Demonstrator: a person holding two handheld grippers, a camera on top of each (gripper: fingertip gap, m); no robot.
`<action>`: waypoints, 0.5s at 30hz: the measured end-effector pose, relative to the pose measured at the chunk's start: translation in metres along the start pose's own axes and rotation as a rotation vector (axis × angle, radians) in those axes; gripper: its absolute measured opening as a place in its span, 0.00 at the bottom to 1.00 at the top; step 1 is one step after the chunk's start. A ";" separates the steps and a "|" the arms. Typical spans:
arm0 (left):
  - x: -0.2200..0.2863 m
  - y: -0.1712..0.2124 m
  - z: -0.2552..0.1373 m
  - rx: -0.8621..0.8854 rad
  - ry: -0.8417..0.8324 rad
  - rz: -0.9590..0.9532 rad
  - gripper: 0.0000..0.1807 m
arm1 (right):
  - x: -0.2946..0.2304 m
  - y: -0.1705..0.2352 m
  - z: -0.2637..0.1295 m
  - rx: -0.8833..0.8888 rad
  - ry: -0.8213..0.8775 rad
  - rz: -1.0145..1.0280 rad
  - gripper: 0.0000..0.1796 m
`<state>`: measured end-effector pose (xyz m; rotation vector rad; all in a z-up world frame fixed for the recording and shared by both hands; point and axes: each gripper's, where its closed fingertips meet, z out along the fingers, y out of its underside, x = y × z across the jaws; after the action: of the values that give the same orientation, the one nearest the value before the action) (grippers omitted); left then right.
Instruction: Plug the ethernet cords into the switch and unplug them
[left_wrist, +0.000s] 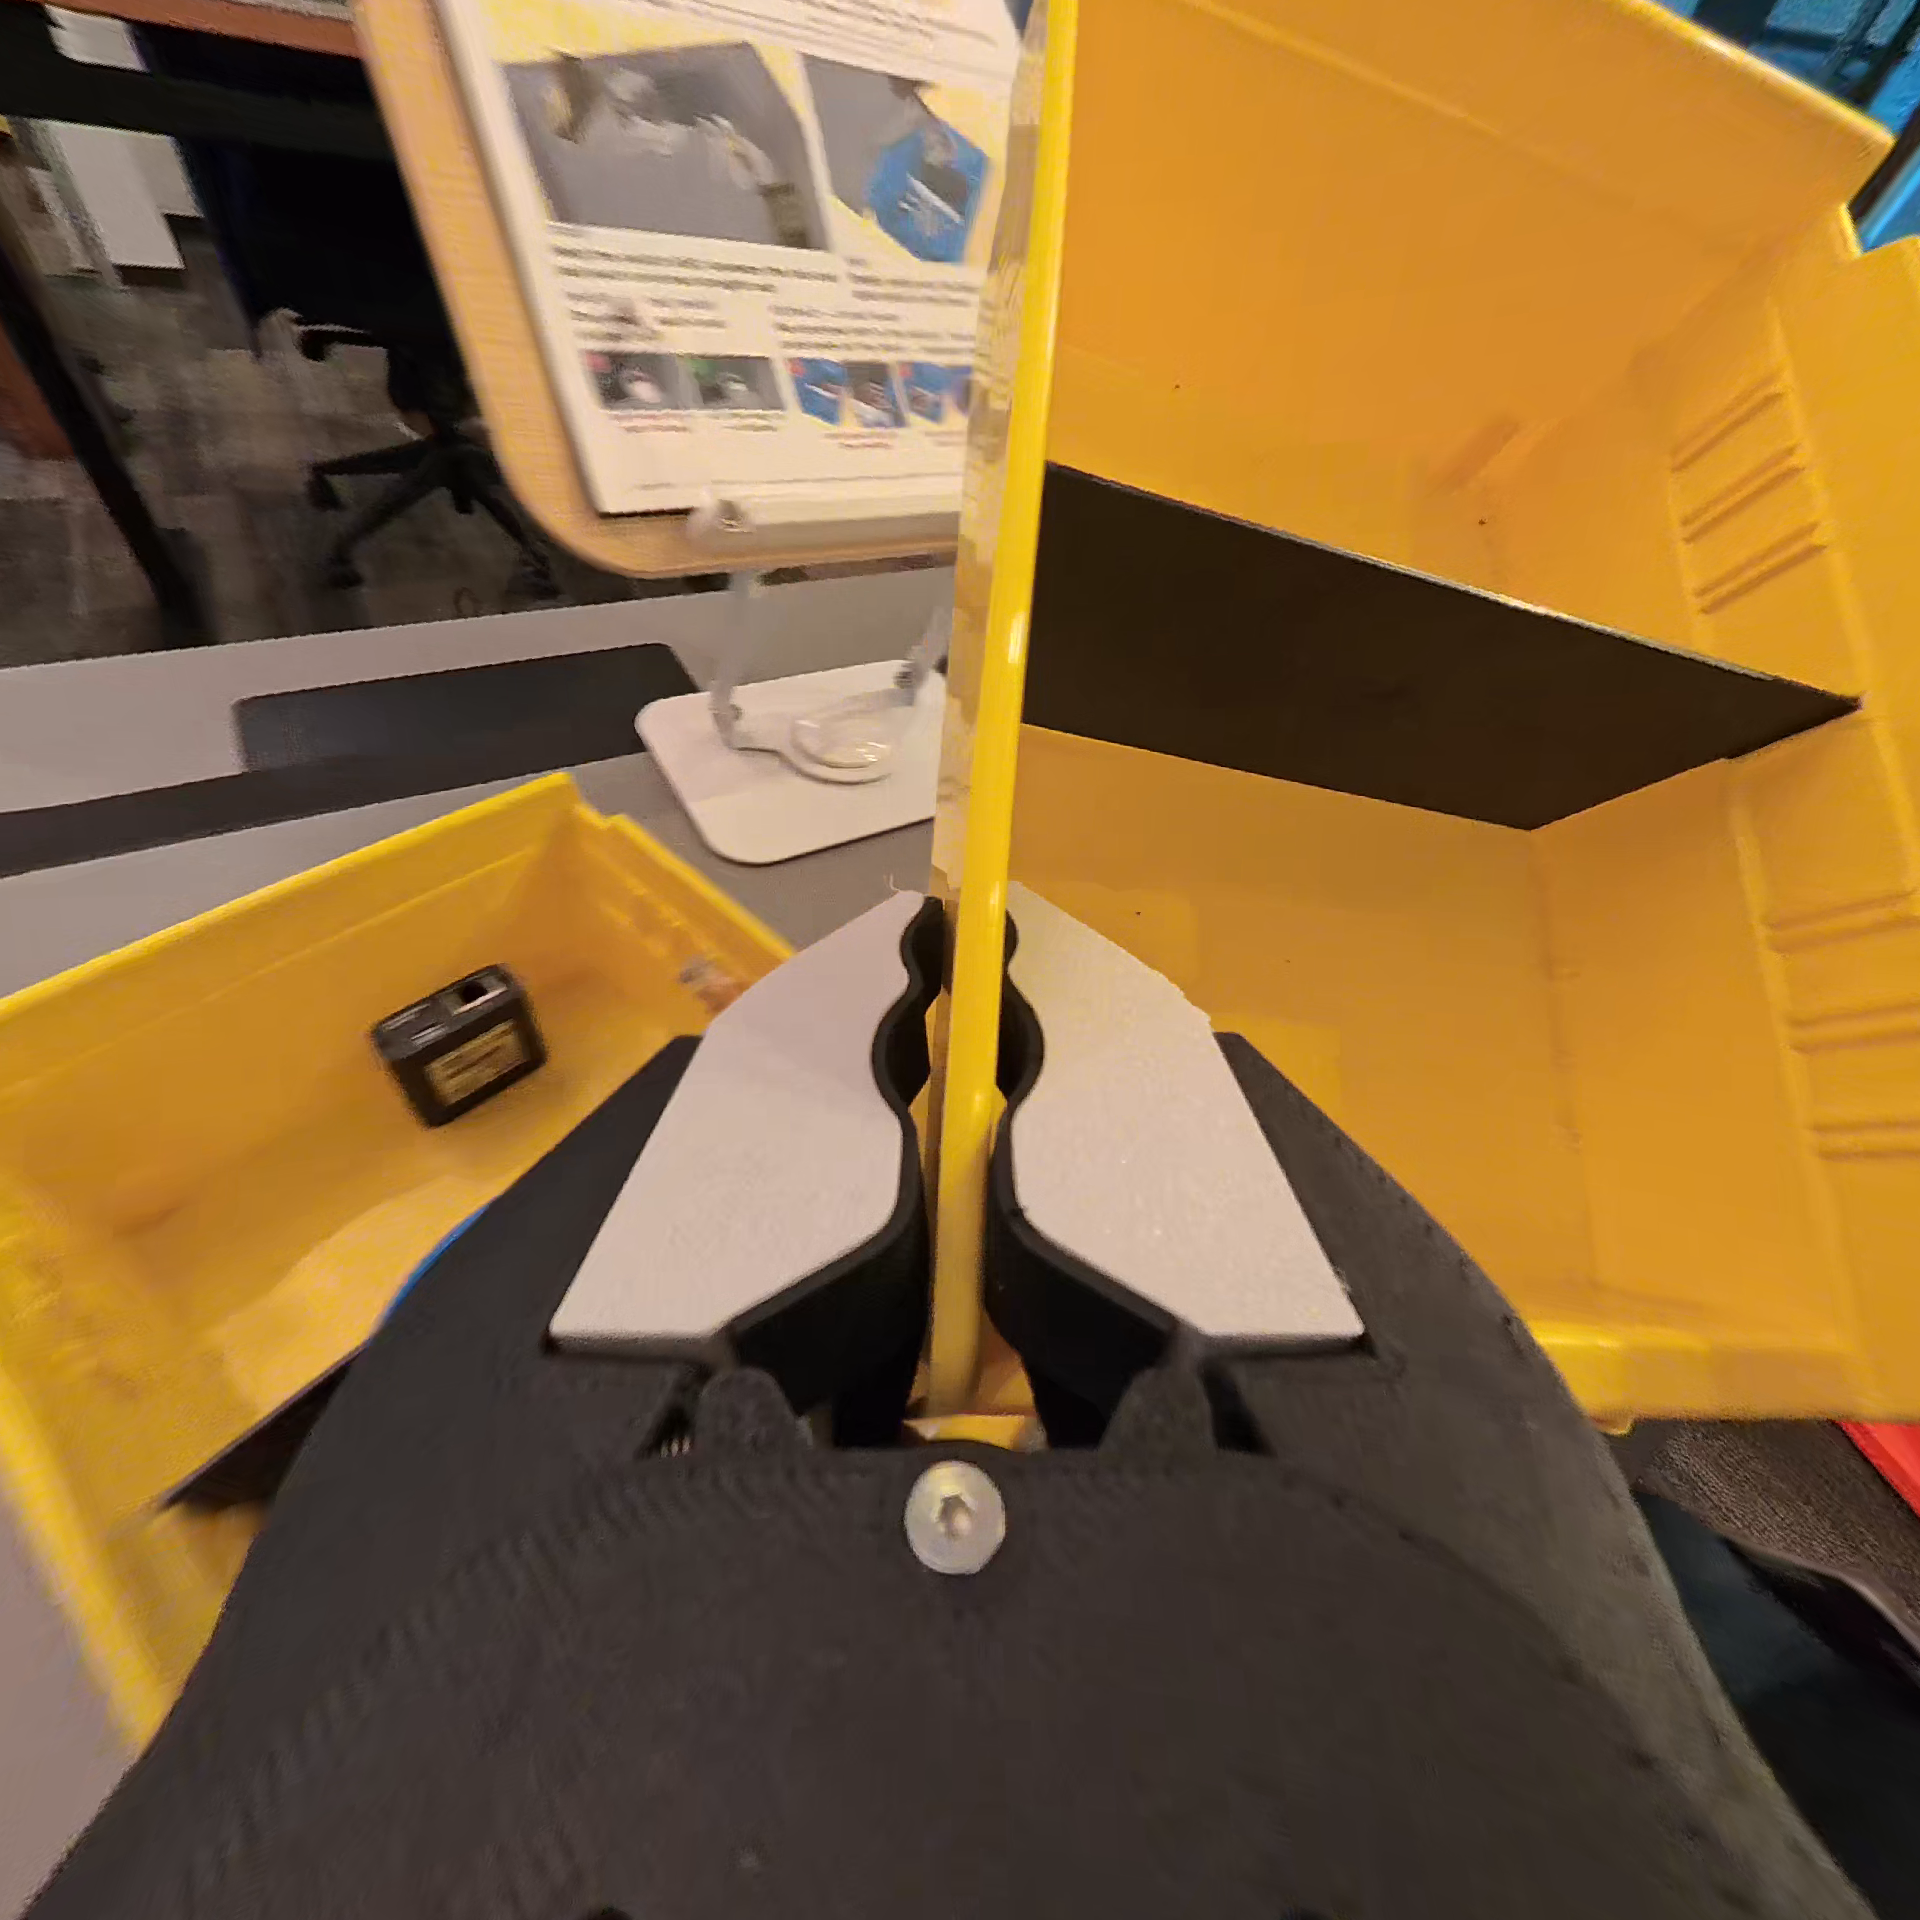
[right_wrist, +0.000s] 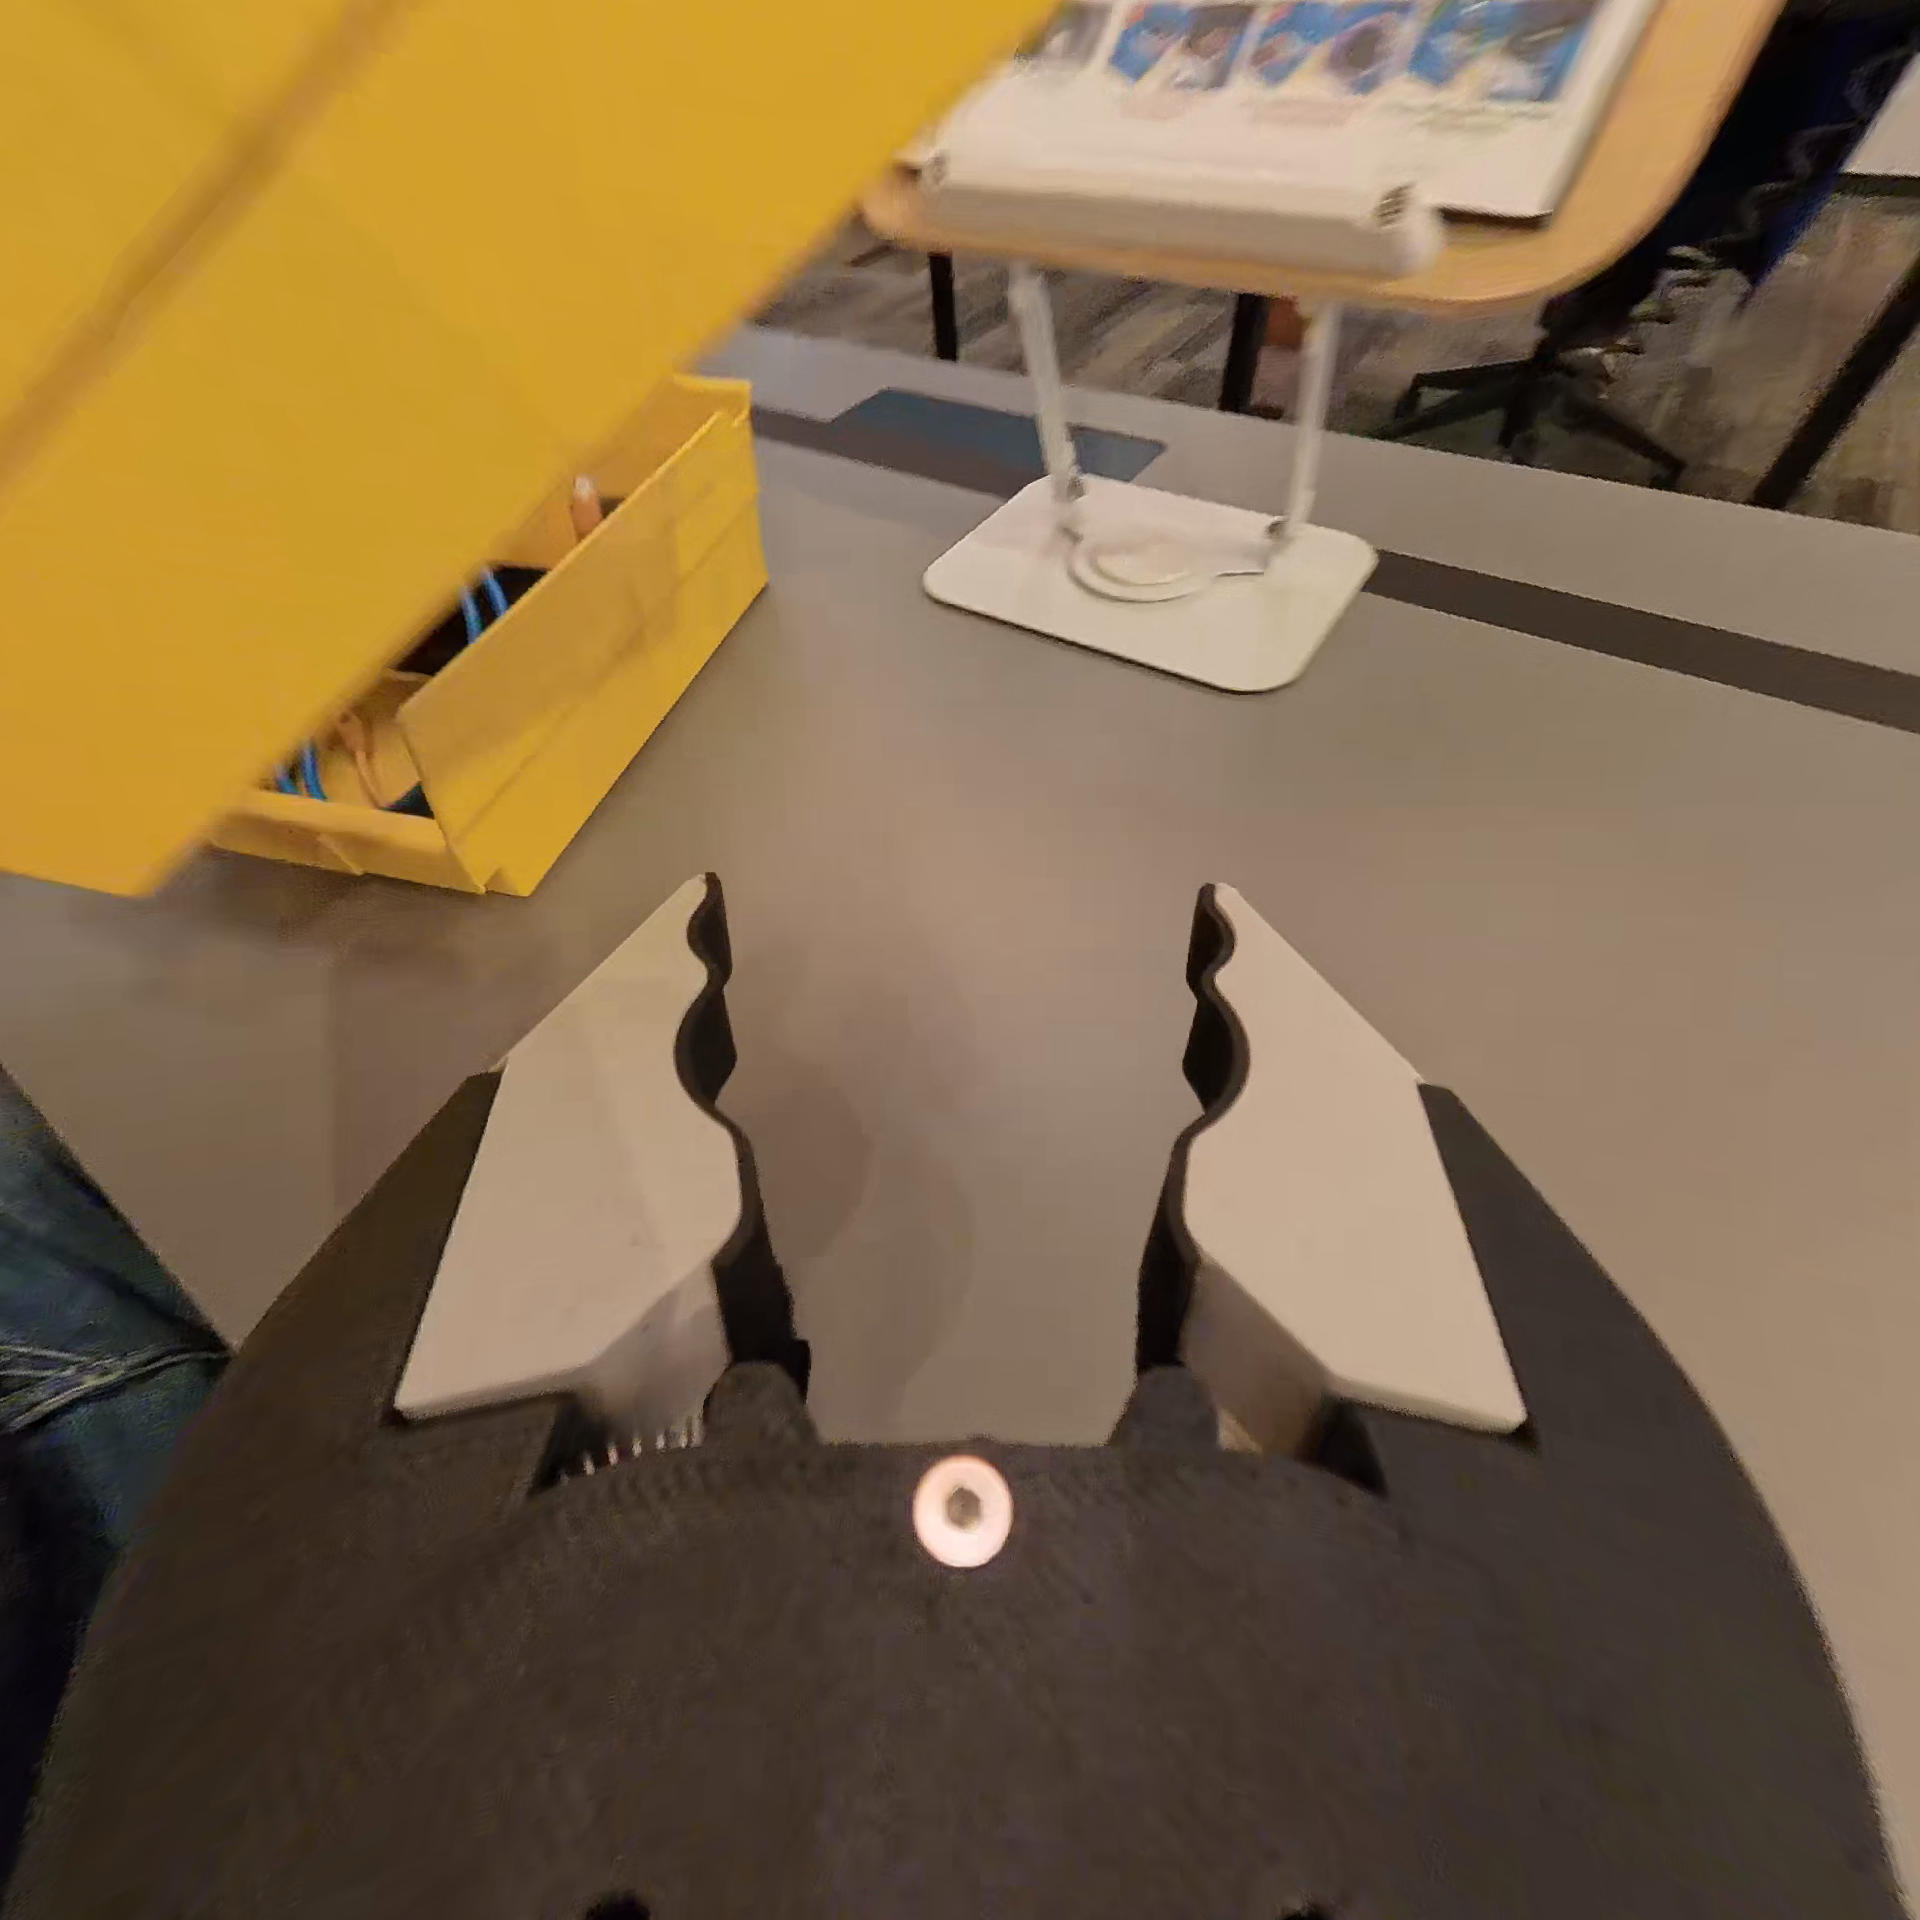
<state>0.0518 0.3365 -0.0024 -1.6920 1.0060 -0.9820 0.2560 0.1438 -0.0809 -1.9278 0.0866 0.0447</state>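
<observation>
My left gripper is shut on the side wall of an empty yellow bin with a black divider and holds it tilted in the air. The same bin shows as a blurred yellow mass in the right wrist view. A second yellow bin on the table holds a small black switch. In the right wrist view that bin shows blue ethernet cords inside. My right gripper is open and empty above the grey table.
A white stand holding a wooden board with a printed sheet stands at the back of the table. A dark strip runs across the table. A person's jeans show at the left edge. The gap from one gripper's tips to the other's is roughly 30 centimeters.
</observation>
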 end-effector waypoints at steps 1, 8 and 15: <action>0.013 0.002 0.014 -0.011 0.011 0.008 0.03 | 0.006 -0.003 -0.019 0.030 0.014 0.012 0.48; 0.106 0.050 0.110 -0.135 0.124 0.056 0.03 | 0.007 -0.002 -0.118 0.185 -0.003 0.193 0.48; 0.162 0.118 0.164 -0.256 0.199 0.021 0.03 | 0.004 0.068 -0.093 0.003 0.048 0.281 0.48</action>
<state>0.2351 0.2063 -0.1301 -1.8111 1.3244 -1.0596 0.2531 0.0332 -0.1122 -1.9017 0.3891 0.1861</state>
